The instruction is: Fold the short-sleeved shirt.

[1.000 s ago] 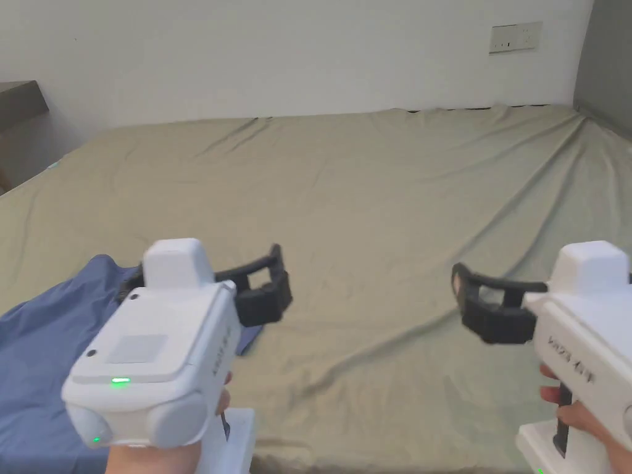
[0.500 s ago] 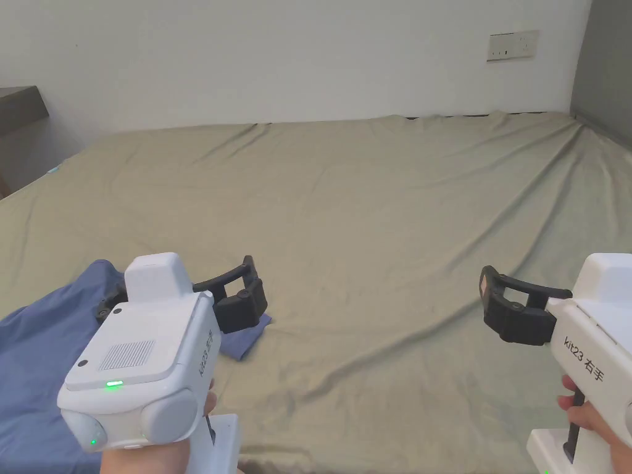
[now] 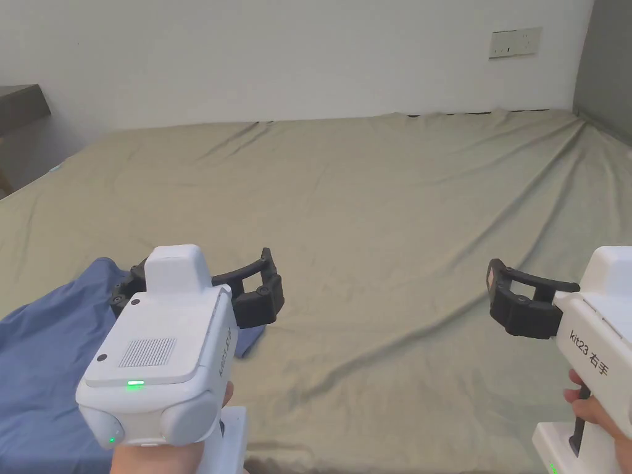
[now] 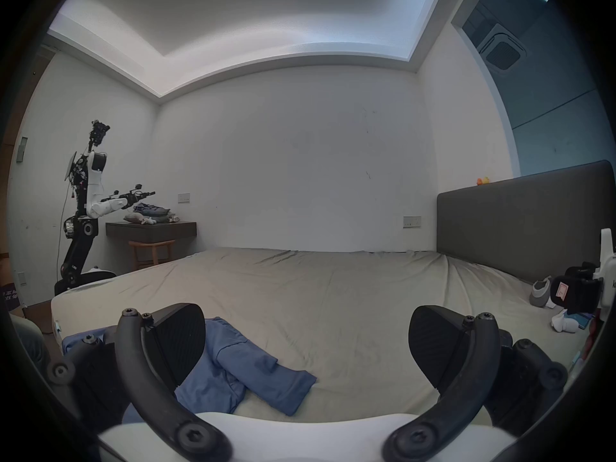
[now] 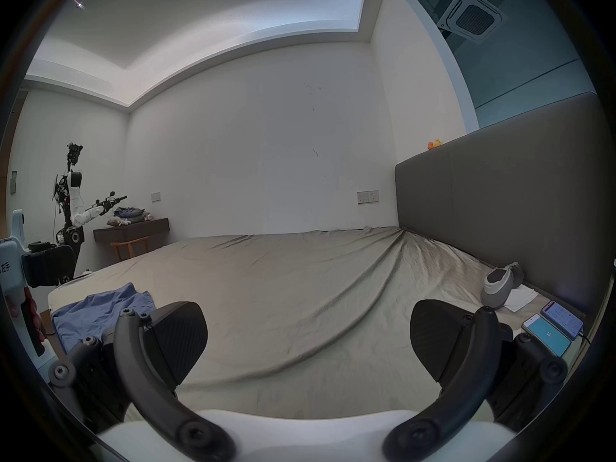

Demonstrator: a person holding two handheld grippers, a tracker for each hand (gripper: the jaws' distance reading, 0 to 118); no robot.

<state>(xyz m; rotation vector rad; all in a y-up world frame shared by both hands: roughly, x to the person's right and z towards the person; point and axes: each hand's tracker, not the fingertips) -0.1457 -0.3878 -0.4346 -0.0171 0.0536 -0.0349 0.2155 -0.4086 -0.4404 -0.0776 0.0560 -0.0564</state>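
The blue short-sleeved shirt (image 3: 43,352) lies crumpled at the near left corner of the bed, one sleeve end poking out toward the middle (image 4: 283,389). My left gripper (image 3: 200,274) hovers over the shirt's right edge, jaws wide apart and holding nothing; in the left gripper view (image 4: 306,339) the sleeve lies below and between the jaws. My right gripper (image 3: 549,290) hangs over bare sheet far to the right, open and empty (image 5: 308,336). The shirt (image 5: 96,312) is well to its left, beside the left gripper (image 5: 43,266).
The bed has a wrinkled olive sheet (image 3: 370,203) and a grey headboard (image 5: 500,202) on the right. Two phones (image 5: 550,329) and a grey padded item (image 5: 498,284) lie by the headboard. A robot (image 4: 86,202) and a shelf with clothes (image 4: 150,226) stand at the back left.
The left gripper dipped down and left toward the shirt, then rose back to near where it was. The right gripper drifted to the right. Both stayed open.
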